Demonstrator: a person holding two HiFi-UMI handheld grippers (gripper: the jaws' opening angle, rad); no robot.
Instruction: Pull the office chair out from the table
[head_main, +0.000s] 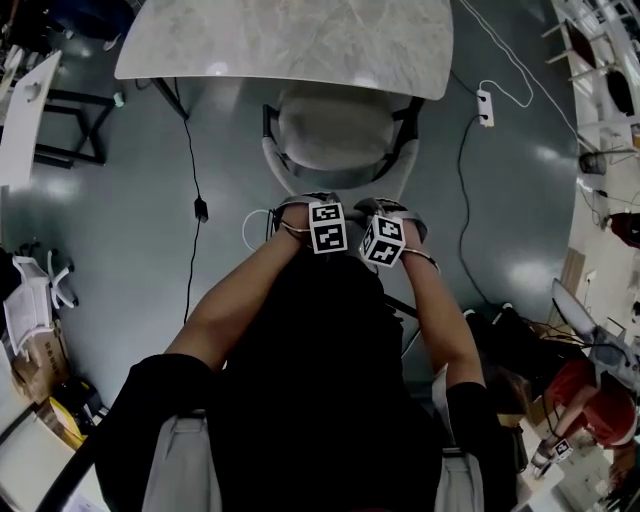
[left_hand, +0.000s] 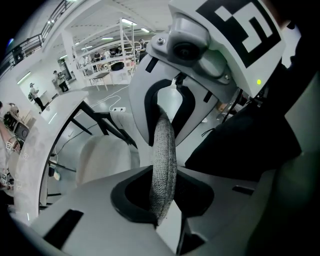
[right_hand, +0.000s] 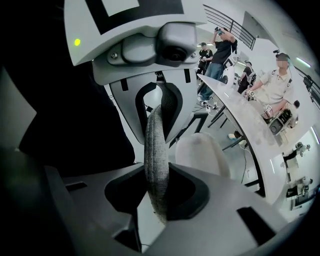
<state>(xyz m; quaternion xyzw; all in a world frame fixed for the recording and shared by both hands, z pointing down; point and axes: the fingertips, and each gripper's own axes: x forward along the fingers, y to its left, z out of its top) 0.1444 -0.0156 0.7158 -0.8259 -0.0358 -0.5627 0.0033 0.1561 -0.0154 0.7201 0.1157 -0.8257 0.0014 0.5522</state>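
The office chair (head_main: 335, 130) has a pale grey seat whose far part lies under the white marble-look table (head_main: 290, 40). Its grey fabric backrest top runs just ahead of the person's hands. My left gripper (head_main: 308, 208) and right gripper (head_main: 396, 212) stand side by side on that top edge, pointing steeply down. In the left gripper view, the backrest edge (left_hand: 164, 165) is clamped between the left gripper (left_hand: 162, 202)'s jaws. In the right gripper view, the same edge (right_hand: 156, 165) is pinched in the right gripper (right_hand: 157, 197).
Black cables (head_main: 190, 160) and a white power strip (head_main: 485, 106) lie on the grey floor beside the chair. Other desks, boxes (head_main: 40, 360) and gear crowd both edges. People (right_hand: 275, 80) stand behind the long table (right_hand: 240, 117) in the right gripper view.
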